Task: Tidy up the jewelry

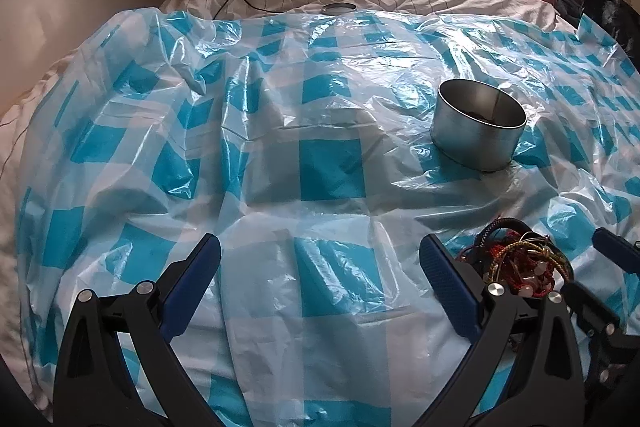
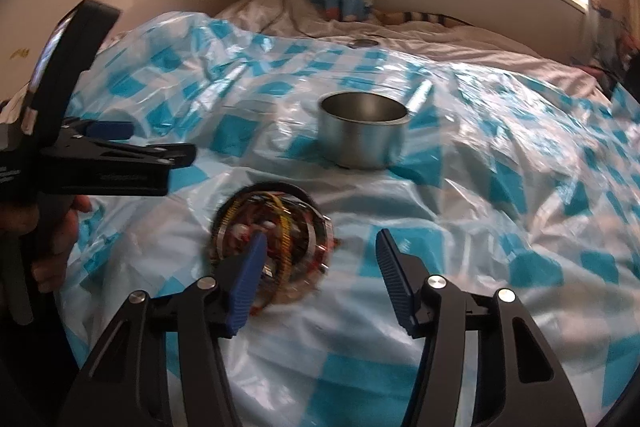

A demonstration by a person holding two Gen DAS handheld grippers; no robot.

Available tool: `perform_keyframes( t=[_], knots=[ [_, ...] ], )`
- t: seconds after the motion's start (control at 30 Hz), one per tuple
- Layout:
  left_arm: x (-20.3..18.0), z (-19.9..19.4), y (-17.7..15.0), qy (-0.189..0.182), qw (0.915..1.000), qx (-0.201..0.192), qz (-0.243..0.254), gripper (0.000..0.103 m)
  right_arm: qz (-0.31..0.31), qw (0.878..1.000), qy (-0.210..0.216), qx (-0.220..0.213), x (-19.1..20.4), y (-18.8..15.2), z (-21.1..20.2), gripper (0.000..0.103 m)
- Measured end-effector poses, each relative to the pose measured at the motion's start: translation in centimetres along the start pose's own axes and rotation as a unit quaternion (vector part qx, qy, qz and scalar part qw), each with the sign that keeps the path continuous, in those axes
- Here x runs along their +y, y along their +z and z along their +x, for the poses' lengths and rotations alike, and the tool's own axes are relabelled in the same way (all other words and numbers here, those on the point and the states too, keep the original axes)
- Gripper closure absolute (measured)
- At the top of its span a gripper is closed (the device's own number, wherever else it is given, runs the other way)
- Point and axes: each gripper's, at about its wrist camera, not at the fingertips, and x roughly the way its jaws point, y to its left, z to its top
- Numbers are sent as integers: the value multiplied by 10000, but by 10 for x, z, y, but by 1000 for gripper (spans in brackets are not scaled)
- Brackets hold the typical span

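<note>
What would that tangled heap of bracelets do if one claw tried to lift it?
The heap of bracelets is cords and bangles knotted together, so it would probably rise as one floppy clump, with loops dangling. A loose ring might slip out. The crinkled plastic sheet under it looks slick, so a push would likely slide it.

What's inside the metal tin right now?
In the left wrist view, the metal tin holds a small dark clump at its bottom, too small to identify. Its near wall hides the rest of the floor.
</note>
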Motion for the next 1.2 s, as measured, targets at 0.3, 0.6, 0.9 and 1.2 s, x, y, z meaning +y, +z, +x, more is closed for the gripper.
perform_keyframes(
  t=[0.3,0.6,0.9,1.2],
  knots=[
    [4,1,6,-116,9998,-2,-144,7,-368,9980,377,339,5,7,18,80],
    [5,2,7,-205,9996,6,-186,7,-111,9975,601,352,-15,16,10,94],
    [-2,-1,6,-656,9978,-28,-83,7,1863,9624,1972,145,-78,21,2,96],
    [-40,-13,-1,-1957,9785,-235,605,8,2541,9393,2277,-366,-123,38,-17,98]
  ],
)
